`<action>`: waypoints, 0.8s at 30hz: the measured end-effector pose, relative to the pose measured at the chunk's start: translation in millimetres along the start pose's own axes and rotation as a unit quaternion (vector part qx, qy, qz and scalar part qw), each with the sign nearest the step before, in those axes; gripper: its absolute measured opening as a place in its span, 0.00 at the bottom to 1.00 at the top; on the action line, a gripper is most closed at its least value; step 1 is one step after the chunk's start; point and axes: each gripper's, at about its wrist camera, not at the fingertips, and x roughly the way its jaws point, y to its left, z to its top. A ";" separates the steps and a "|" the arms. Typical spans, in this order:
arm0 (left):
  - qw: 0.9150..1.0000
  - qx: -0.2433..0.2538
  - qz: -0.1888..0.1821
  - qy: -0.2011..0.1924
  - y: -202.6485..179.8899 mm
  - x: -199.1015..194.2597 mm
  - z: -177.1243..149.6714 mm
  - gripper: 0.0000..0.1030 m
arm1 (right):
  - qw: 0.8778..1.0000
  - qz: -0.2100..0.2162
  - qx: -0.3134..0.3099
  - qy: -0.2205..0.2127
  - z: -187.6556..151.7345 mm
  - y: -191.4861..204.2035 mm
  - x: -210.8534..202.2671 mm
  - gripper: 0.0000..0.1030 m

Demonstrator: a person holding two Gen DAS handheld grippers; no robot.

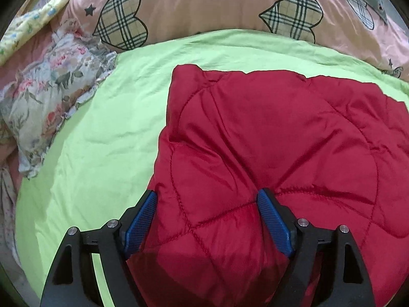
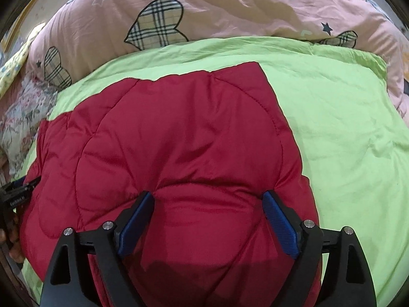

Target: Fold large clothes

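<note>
A red quilted padded jacket (image 1: 255,133) lies folded on a green sheet (image 1: 102,128). In the left wrist view my left gripper (image 1: 204,204) stands wide over the jacket's near left edge. A puffy fold bulges up between its blue pads (image 1: 141,220) and touches them. In the right wrist view my right gripper (image 2: 208,204) stands just as wide over the same jacket (image 2: 179,133), near its right edge, with a thick roll of fabric between its pads (image 2: 280,223). Neither gripper visibly squeezes the fabric.
A pink duvet with plaid hearts (image 1: 204,5) is piled along the far side. A floral pillow (image 1: 51,89) lies at the far left. Bare green sheet (image 2: 345,140) stretches to the right of the jacket. A black tool body and a hand (image 2: 15,199) show at the left edge.
</note>
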 end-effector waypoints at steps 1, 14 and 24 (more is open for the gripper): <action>1.000 0.001 0.004 -0.003 -0.9 -0.5 -1.6 0.80 | 1.000 0.000 0.006 -0.005 -2.7 -0.2 -2.0 0.85; 0.999 -0.002 0.038 -0.030 -13.1 -9.0 -14.4 0.85 | 0.998 -0.035 0.007 -0.059 -12.7 4.5 -4.6 0.85; 0.999 -0.020 0.017 -0.040 -2.3 -5.6 -18.5 0.89 | 0.996 -0.050 0.003 -0.071 -14.3 8.5 -3.4 0.85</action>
